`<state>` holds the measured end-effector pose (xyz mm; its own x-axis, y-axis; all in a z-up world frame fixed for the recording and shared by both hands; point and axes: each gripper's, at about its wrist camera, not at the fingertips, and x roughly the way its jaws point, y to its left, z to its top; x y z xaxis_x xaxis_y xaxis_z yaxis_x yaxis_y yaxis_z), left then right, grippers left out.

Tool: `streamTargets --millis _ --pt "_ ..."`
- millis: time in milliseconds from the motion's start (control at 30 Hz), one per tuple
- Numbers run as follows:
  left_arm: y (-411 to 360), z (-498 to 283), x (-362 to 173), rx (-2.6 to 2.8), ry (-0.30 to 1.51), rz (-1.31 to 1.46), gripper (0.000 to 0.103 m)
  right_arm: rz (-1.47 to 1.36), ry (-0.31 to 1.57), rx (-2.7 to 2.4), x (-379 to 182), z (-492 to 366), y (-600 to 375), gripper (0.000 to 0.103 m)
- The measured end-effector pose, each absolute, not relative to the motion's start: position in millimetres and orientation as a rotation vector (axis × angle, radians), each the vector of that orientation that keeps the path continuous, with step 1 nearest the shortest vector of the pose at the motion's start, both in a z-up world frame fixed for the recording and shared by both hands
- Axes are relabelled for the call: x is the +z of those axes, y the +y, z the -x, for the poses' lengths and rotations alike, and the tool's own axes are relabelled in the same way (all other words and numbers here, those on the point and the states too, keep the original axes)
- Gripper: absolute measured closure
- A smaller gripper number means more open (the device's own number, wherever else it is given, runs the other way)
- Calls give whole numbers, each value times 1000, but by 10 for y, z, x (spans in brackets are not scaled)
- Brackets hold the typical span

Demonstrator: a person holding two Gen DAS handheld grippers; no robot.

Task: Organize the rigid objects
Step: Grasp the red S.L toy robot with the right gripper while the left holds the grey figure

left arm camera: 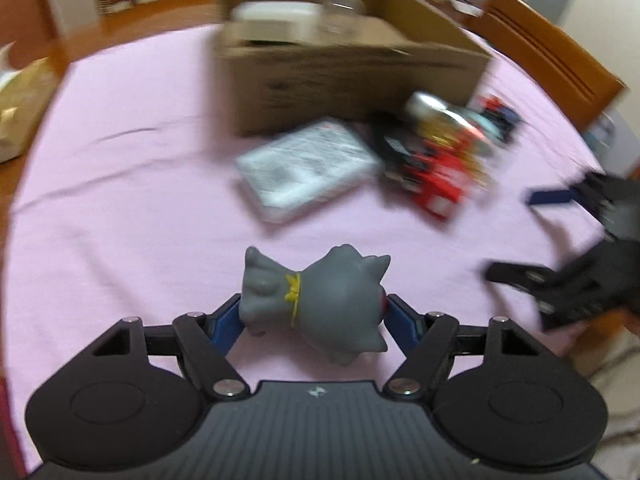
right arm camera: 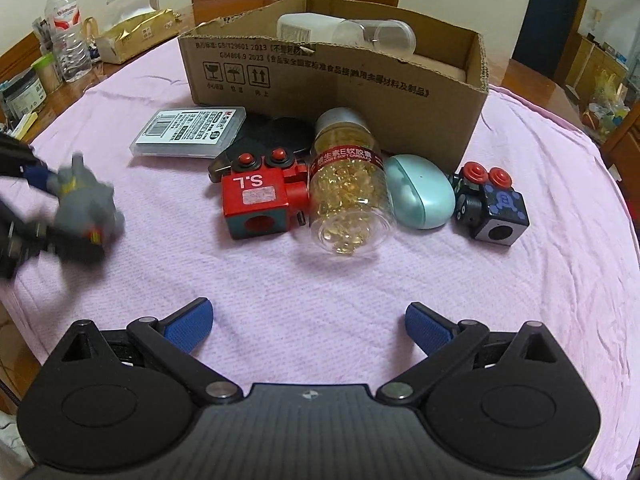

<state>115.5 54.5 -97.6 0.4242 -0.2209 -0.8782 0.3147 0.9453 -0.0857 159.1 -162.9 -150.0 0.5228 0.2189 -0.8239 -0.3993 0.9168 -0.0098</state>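
Observation:
My left gripper [left arm camera: 314, 314] is shut on a grey spiky toy figure [left arm camera: 316, 300] with a yellow band, held above the pink cloth; it also shows blurred in the right wrist view [right arm camera: 86, 204]. My right gripper [right arm camera: 308, 324] is open and empty over the cloth, and shows at the right edge of the left wrist view [left arm camera: 560, 240]. Ahead of it lie a red toy block [right arm camera: 260, 196], a clear capsule bottle [right arm camera: 348, 188], a teal case [right arm camera: 420, 192], a black-blue toy block [right arm camera: 492, 204] and a flat plastic case [right arm camera: 188, 132]. Behind stands an open cardboard box [right arm camera: 332, 80].
The box holds a clear container [right arm camera: 376, 36] and a white item [right arm camera: 304, 26]. A water bottle [right arm camera: 66, 28], a gold packet [right arm camera: 136, 32] and jars stand at the table's far left. Wooden chairs [left arm camera: 548, 56] surround the round table [left arm camera: 120, 160].

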Motion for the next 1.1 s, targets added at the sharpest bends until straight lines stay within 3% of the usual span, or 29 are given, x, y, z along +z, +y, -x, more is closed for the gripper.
streamTargets --millis 233,333,500,733,1100 --pt "884 -1280 -966 -180 1058 -38 29 219 1040 308 -1428 -1625 -1555 0" --pt "900 -1290 -987 -178 1055 -19 29 271 982 348 -1271 -1576 -1452 0" --pt "923 -1285 -943 -164 1030 0 15 350 878 472 -1035 -1637 -1191 0" --pt "933 -1312 -885 -169 1008 36 10 500 846 586 -1188 -2003 -805 0" --pt "973 -1300 -859 -169 1001 40 8 490 981 697 -1316 -2054 -743 0"
